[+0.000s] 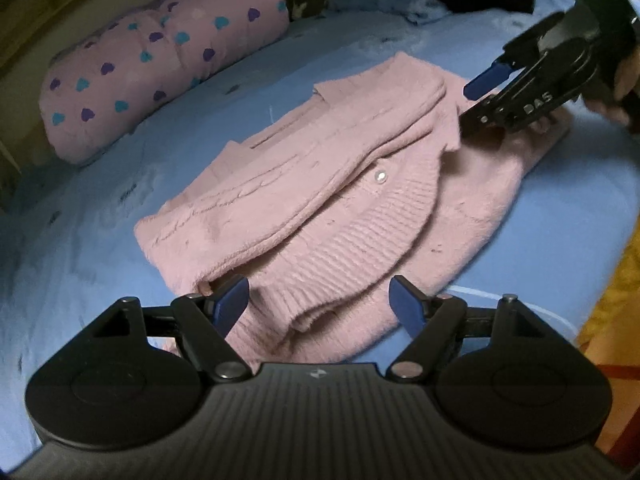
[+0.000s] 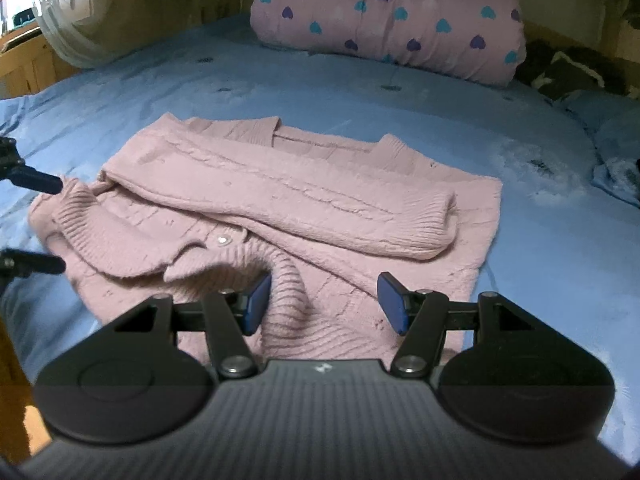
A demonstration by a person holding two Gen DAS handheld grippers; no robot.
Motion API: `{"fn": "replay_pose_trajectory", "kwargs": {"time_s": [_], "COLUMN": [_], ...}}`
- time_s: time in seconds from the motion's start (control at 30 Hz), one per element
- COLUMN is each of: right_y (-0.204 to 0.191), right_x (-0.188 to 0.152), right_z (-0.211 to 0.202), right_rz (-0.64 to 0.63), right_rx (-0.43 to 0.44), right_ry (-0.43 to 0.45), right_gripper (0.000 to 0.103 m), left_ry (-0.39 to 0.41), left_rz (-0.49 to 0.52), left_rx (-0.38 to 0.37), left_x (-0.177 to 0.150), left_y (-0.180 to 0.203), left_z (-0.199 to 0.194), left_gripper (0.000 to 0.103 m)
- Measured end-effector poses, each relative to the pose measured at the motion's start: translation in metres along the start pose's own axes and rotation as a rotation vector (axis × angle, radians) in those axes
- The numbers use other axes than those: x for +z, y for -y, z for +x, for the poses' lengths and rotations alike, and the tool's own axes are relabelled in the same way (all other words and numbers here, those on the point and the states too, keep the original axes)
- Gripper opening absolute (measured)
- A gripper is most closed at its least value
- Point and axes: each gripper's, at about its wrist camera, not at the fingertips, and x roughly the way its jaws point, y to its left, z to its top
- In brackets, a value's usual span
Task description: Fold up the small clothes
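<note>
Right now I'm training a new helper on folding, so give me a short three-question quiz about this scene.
1. True or false: the cardigan lies on a blue sheet.
2. What pattern is on the pink pillow? A) stripes B) hearts C) stars
3. Are the right tongs gripping the cardigan, or open with knit between the pads?

Key:
1. True.
2. B.
3. Open; the pads stand apart, not pressing. The left tongs are open too.
</note>
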Motion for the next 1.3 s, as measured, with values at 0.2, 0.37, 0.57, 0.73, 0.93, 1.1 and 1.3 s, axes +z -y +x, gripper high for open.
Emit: {"fn": "replay_pose_trajectory", "kwargs": {"time_s": [0.2, 0.37, 0.57, 0.73, 0.93, 1.1, 1.3], "right_y": [0.002, 0.006, 0.014, 0.016, 0.031, 0.032, 0.023], "right_x": [0.001, -0.005, -0.011, -0.013, -0.021, -0.025, -0.029], "right_z": [0.007, 0.006, 0.007, 0.016, 0.024, 0.025, 0.019], "right_rz": [0.0, -0.065, -0.086, -0.056, 0.084, 0.08, 0.058], "right_rx": [0.076, 0.073, 0.109, 0.131, 0.185, 0.192, 0.171], "right_ry": [-0.031, -0.081, -0.11, -0.092, -0.045, -0.022, 0.021], "right_gripper": [0.06, 0.06, 0.06, 0.06, 0.062, 0.062, 0.037], "left_ry": [-0.032, -0.027, -0.014, -0.012, -0.026, -0.044, 0.016], "left_rz": [-0.052, -0.144, -0.219, -0.278, -0.313, -0.384, -0.352], "left_rx": [0.0, -0.07, -0.146, -0.13, -0.14, -0.062, 0.033], "left_x": [0.007, 0.004, -0.001, -0.004, -0.002, 0.005, 0.008], "left_y": [-0.021, -0.041, -0.055, -0.053, -0.056, -0.054, -0.033], "left_z": [0.033, 0.051, 0.065, 0.07, 0.068, 0.067, 0.049], "left_gripper": [0.081, 0.081, 0.081, 0.08, 0.063, 0.019, 0.015]}}
